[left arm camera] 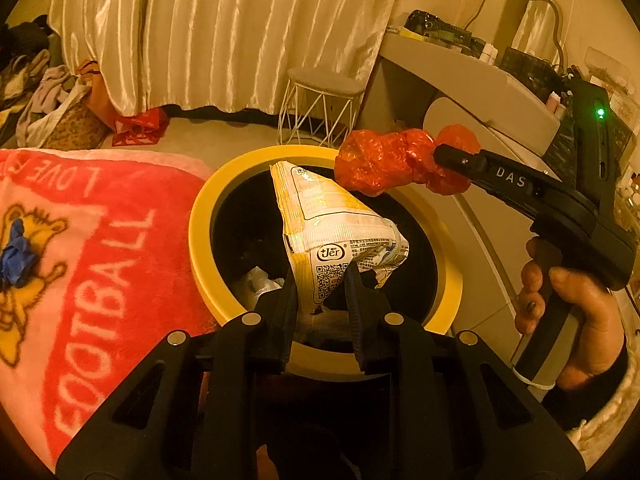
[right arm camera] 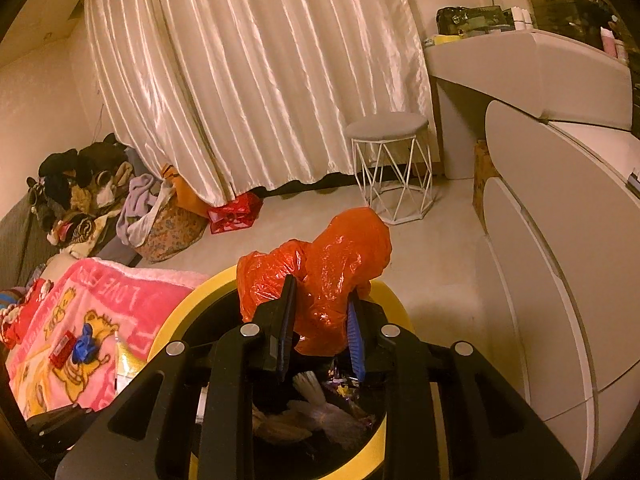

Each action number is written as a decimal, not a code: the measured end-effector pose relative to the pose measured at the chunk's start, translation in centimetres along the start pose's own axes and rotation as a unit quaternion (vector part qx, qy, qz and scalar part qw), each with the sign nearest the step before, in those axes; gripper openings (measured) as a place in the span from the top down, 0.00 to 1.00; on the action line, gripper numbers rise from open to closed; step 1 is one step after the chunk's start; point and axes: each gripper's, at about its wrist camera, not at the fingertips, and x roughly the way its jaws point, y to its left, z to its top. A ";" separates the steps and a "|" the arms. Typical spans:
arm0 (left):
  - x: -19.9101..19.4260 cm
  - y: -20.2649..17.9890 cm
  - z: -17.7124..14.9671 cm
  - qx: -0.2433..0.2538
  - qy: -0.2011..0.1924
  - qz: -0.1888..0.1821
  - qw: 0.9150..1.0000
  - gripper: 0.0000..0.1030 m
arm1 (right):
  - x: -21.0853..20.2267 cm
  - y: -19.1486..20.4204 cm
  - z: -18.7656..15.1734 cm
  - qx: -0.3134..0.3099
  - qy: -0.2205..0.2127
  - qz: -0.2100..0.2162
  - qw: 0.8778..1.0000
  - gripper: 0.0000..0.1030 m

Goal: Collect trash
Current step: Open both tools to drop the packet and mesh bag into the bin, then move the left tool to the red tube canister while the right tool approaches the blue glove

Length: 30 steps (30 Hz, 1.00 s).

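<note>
Holding both loads over the round yellow-rimmed bin, the left gripper clenched a crinkled yellow-and-white snack wrapper while the right gripper pinched a crumpled orange plastic bag; each probably wanted releasing well inside the rim.

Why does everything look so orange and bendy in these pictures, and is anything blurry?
Left wrist view: warm yellow room light tints everything; the fisheye lens bends the yellow bin rim and blackens the corners; the blanket lettering looks soft, while the snack wrapper stays sharp. Right wrist view: same orange tint; the curtain curves and shines with glare, and the red plastic bag glints.
</note>
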 end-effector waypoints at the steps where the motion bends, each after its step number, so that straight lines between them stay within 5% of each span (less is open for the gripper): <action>1: 0.1 0.0 0.0 0.001 0.000 0.001 1.000 0.83 | 0.1 0.0 -0.1 0.000 0.001 0.001 1.000 0.73; 2: 0.1 0.0 0.0 0.000 0.000 0.000 1.000 0.83 | 0.2 0.0 -0.1 -0.001 0.003 0.004 1.000 0.70; 6: 0.0 0.3 0.3 -0.006 -0.007 0.004 1.000 0.45 | 0.4 0.2 -0.2 -0.004 0.008 0.008 1.000 0.55; 11: -1.2 0.8 0.5 -0.014 -0.027 0.022 0.999 0.12 | 0.4 0.4 -0.2 -0.006 0.006 0.012 1.000 0.45; 30: -7.0 5.4 0.9 -0.062 -0.096 0.096 0.989 0.11 | -1.3 6.7 -0.9 -0.070 -0.003 0.061 0.996 0.23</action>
